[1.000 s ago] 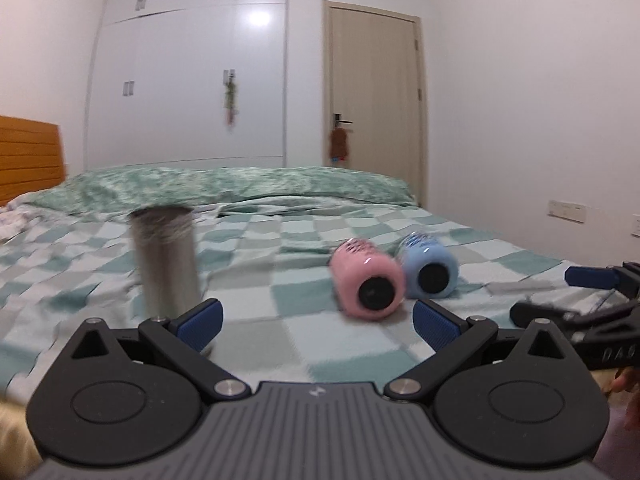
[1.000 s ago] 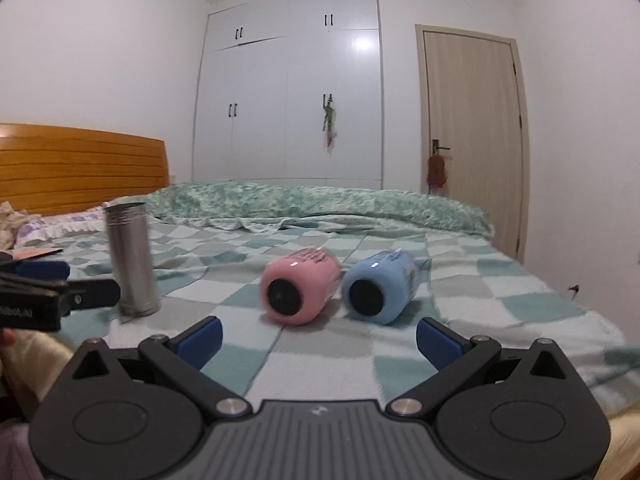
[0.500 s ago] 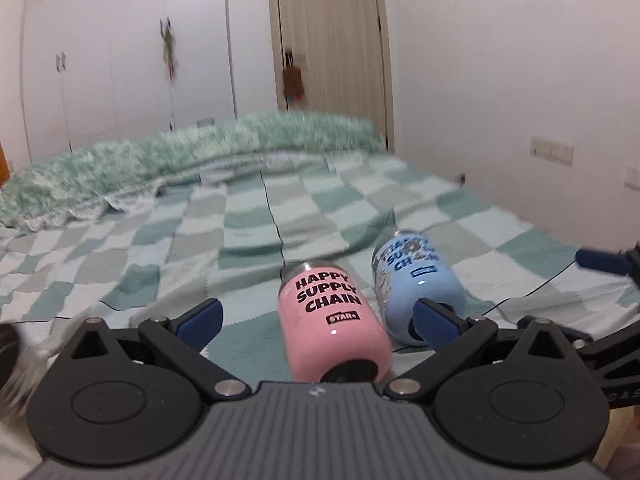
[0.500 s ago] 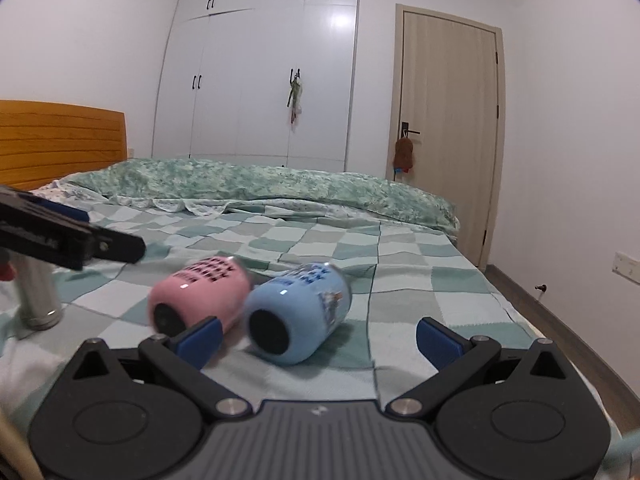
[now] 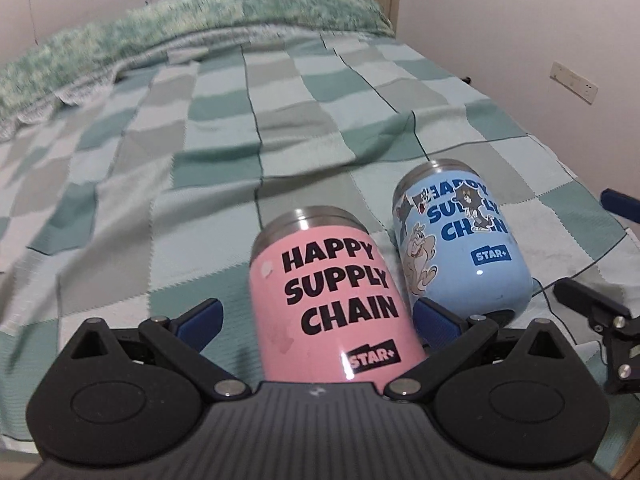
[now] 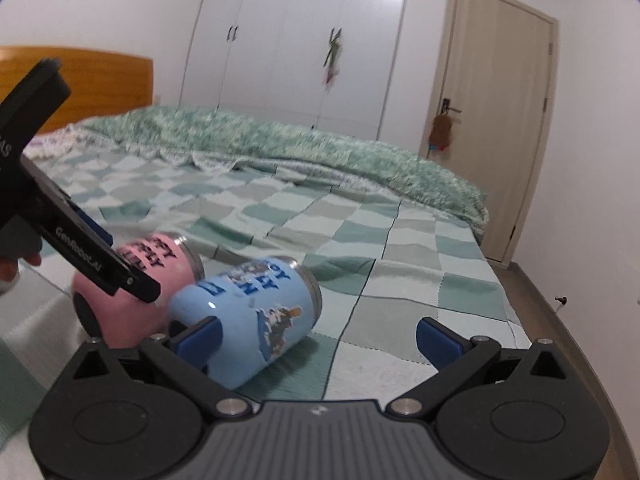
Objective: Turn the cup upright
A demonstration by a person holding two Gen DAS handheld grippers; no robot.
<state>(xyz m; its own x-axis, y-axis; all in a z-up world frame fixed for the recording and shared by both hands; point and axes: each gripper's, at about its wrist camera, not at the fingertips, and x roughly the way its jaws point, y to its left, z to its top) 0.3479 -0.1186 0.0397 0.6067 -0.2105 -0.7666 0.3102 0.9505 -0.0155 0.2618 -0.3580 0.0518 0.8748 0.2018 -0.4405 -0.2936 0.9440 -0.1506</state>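
A pink cup [image 5: 332, 300] marked HAPPY SUPPLY CHAIN lies on its side on the checked bedspread [image 5: 200, 160], steel rim pointing away. A blue cup [image 5: 460, 240] lies beside it on the right, touching it. My left gripper [image 5: 318, 320] is open, its fingers on either side of the pink cup's base. In the right wrist view the pink cup [image 6: 160, 264] and blue cup [image 6: 248, 308] lie at lower left. My right gripper [image 6: 318, 338] is open and empty; its left finger is by the blue cup. The left gripper's body [image 6: 60, 220] crosses over the pink cup.
A rolled green quilt [image 6: 280, 148] lies across the far side of the bed. A wooden headboard [image 6: 80, 80] is at left. White wardrobes [image 6: 300, 40] and a door [image 6: 492, 100] stand behind. The bed's right edge [image 6: 540, 320] drops to the floor.
My left gripper has moved forward and down so the pink cup now sits between its fingers. My right gripper has shifted right and closer to the blue cup. The steel tumbler has left both views.
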